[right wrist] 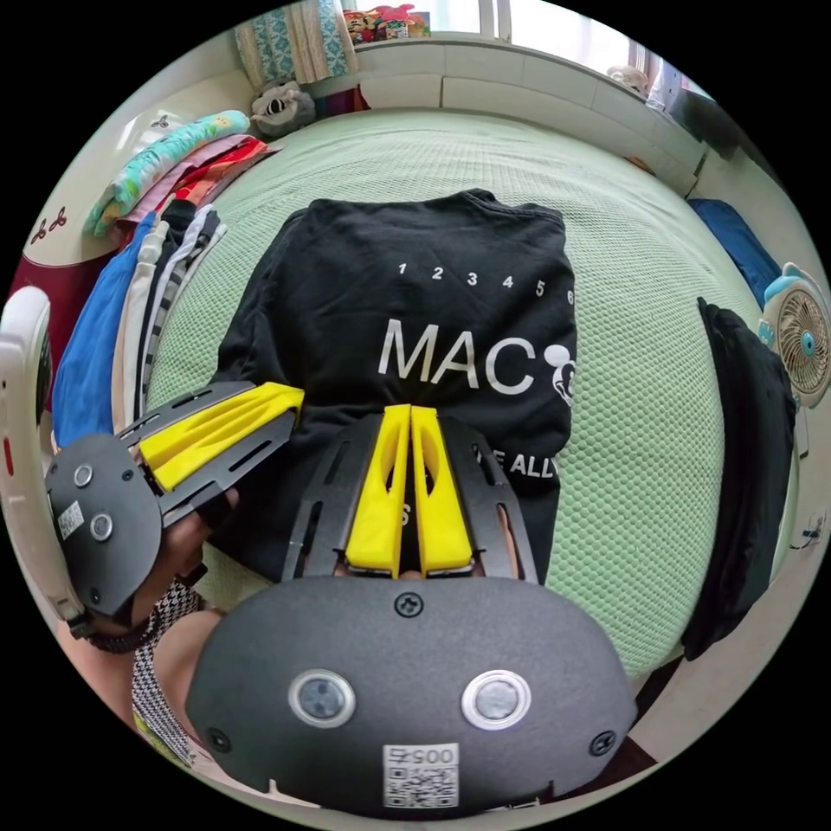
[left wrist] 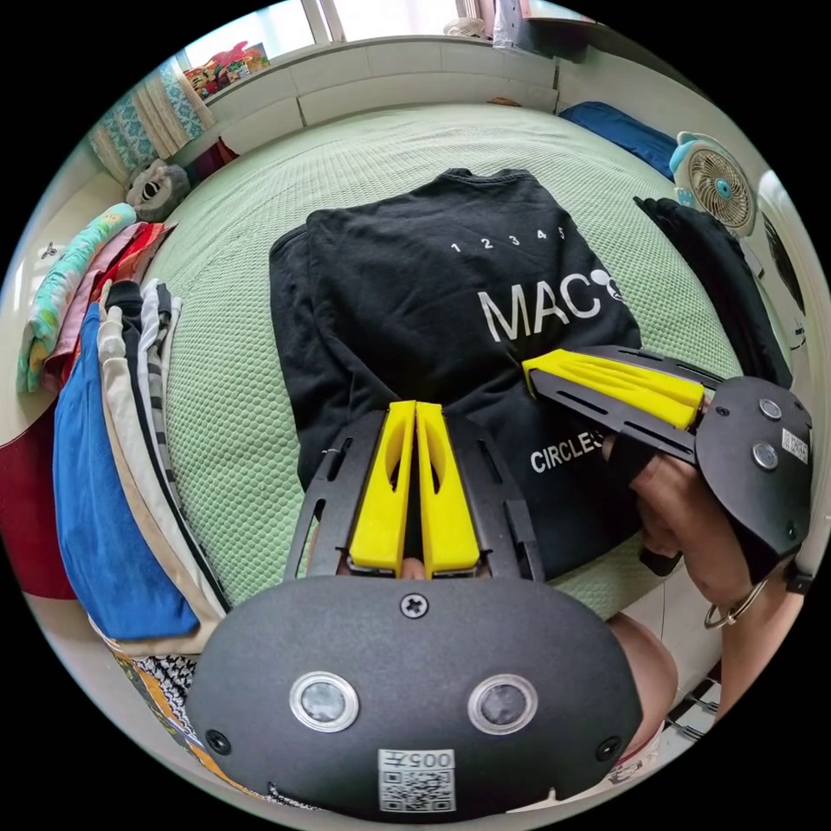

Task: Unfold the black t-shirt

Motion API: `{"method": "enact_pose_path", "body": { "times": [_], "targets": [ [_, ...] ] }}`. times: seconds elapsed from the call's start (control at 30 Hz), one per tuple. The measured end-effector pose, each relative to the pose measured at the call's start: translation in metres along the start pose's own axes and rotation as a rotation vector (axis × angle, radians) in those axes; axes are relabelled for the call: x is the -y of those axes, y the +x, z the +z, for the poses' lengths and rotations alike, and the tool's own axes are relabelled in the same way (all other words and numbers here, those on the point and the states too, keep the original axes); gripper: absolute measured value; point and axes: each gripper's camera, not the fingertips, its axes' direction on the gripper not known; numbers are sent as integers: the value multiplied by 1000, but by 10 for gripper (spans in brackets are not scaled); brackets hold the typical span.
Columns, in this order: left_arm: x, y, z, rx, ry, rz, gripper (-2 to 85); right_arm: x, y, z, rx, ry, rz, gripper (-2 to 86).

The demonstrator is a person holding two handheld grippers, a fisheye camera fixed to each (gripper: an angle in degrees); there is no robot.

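One black t-shirt (left wrist: pixel 433 286) lies folded on a green bed (left wrist: pixel 260 415), toward its near edge, back up with white lettering, one side turned under so the lettering is cut off. Two grippers hover just above its near part. In the left gripper view, the left gripper (left wrist: pixel 415 407) points at the shirt's lower middle with its yellow jaws together and nothing between them; the right gripper (left wrist: pixel 530 370) comes in from the side, over the lettering, with its jaws also closed and empty. The right gripper view gives the same picture from the other hand: the right gripper (right wrist: pixel 410 409) with its jaws together above the hem, the left gripper (right wrist: pixel 299 396) beside it, over the shirt's side edge. Neither grips cloth yet. The likely risk is pinching more than one layer at the folded edge, which would drag the whole shirt across the bed instead of opening it. Along one side edge of the bed lies one row of folded clothes (left wrist: pixel 112 450); on the opposite side lie one dark garment (right wrist: pixel 744 467) and one small fan (left wrist: pixel 717 183).
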Motion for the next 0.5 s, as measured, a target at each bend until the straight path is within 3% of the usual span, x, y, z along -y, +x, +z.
{"method": "enact_pose_path", "body": {
  "times": [0.27,0.5],
  "targets": [
    [-18,-18,-10,-31,8,-47,-2,-14,-1,-7,23,23,7,-15],
    [-39,-35,-32,-35,-33,-125,-3,-15,-22,-17,-93,-41,-40,-14]
  ]
}}
